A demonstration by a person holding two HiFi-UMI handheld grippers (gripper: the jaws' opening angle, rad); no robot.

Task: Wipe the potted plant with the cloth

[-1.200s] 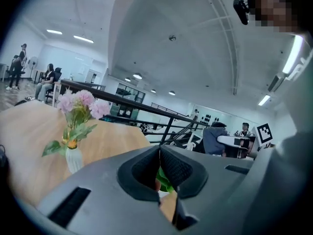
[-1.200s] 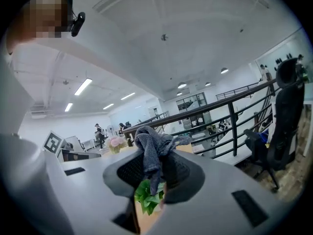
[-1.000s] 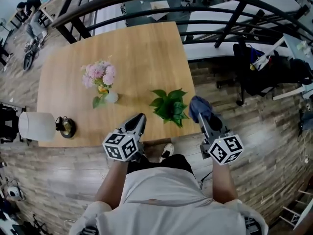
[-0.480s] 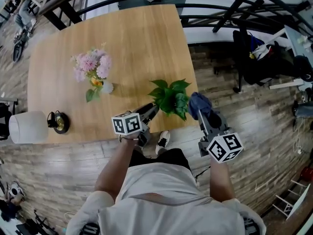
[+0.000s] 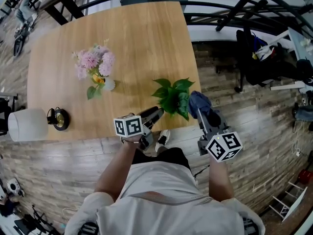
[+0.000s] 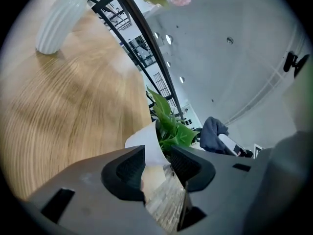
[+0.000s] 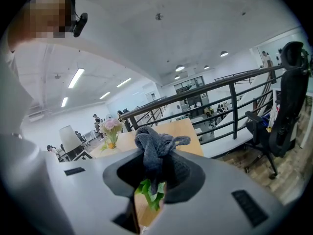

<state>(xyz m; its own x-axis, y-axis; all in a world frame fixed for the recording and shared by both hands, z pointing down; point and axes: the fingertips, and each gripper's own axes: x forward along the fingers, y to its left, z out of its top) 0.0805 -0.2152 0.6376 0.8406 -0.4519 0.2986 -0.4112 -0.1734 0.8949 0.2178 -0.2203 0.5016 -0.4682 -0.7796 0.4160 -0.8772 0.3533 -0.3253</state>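
Note:
A green potted plant point(image 5: 172, 96) in a white pot point(image 6: 145, 142) stands near the wooden table's point(image 5: 132, 43) front right corner. My left gripper point(image 5: 155, 113) reaches in from the front edge, its tips at the pot's near side. In the left gripper view the gripper point(image 6: 157, 153) is open, and the pot's rim and leaves point(image 6: 172, 126) sit just beyond the gap. My right gripper point(image 5: 202, 113) hovers right of the plant, shut on a bunched blue-grey cloth point(image 5: 199, 103). In the right gripper view the cloth point(image 7: 154, 148) fills the jaws, with green leaves point(image 7: 150, 190) below it.
A white vase of pink flowers point(image 5: 96, 72) stands at the table's middle left. A white lamp shade point(image 5: 27, 125) and a dark round object point(image 5: 59, 119) lie at the front left. A black railing point(image 5: 230, 9) and an office chair point(image 5: 261, 65) are beyond.
My left gripper swung right from the table's front edge to the pot, rolled over and dropped. Its closed tips have parted. The right gripper with the cloth has hardly shifted.

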